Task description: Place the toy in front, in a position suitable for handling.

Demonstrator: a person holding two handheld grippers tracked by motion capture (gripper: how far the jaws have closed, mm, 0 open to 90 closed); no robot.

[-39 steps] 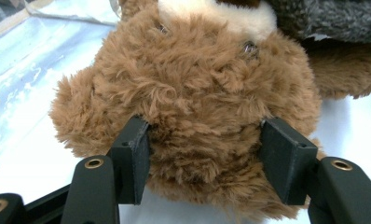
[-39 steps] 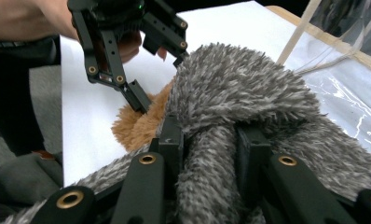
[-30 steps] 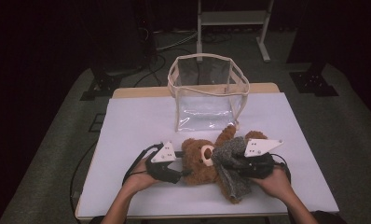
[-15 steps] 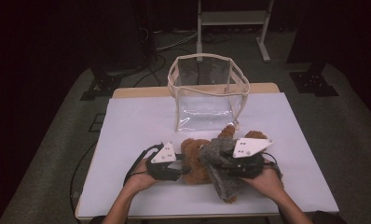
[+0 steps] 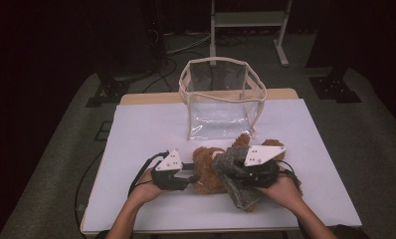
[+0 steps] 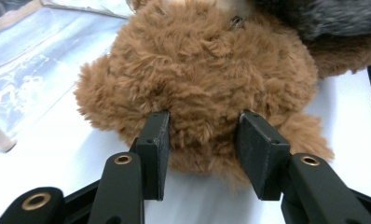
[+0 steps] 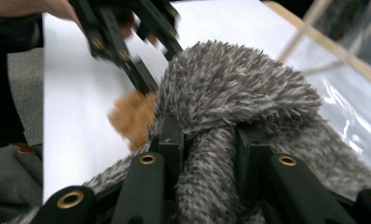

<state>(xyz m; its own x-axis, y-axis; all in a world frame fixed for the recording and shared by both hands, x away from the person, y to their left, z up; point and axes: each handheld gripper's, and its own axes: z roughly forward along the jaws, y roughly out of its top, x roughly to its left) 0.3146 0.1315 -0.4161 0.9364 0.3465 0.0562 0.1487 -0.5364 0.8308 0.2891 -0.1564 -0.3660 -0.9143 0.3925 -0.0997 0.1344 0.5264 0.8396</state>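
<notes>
Now both grippers are gripping the bear [image 5: 210,169], near the table's front edge.
Left gripper [image 6: 203,144] clenching brown fur, right gripper [image 7: 211,149] clamping its grey cloth [image 7: 239,84]; bag [image 5: 221,99] still waiting empty behind.

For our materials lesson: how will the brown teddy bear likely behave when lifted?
Probably soft and squashy: the left gripper jaws sink into the teddy bear fur. Likely floppy and light, unlikely to roll. The grey fabric pinched by the right gripper bunches, so it should drape.

Both arms reach in side by side. The left gripper [image 5: 188,175] has just squeezed shut; the right gripper [image 5: 231,172] is pinched tight.
</notes>
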